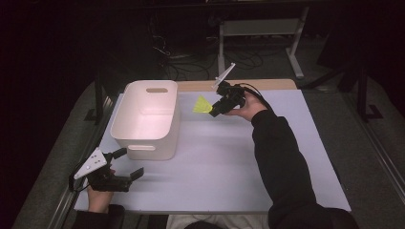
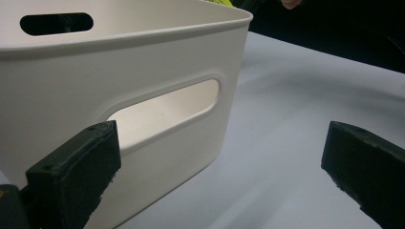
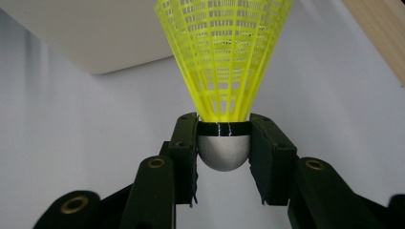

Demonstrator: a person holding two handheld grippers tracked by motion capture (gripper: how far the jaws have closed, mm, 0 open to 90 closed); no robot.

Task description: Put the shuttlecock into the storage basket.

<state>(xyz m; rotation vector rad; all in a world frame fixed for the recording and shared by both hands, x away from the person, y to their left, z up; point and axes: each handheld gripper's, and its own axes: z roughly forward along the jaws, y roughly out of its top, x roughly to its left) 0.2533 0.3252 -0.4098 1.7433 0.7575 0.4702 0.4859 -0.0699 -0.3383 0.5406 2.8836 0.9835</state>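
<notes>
Fingers (image 3: 186, 143) of the right gripper (image 3: 223, 143) pinched on the grey cork of the yellow shuttlecock (image 3: 224, 57), skirt aimed forward, toward the white bin (image 1: 148, 119); held aloft near the table's (image 1: 239, 157) far edge, probably for dropping in. Left gripper (image 2: 215, 176) spread wide, empty, by the bin's near handle slot at the near left corner, perhaps to steady it.
</notes>
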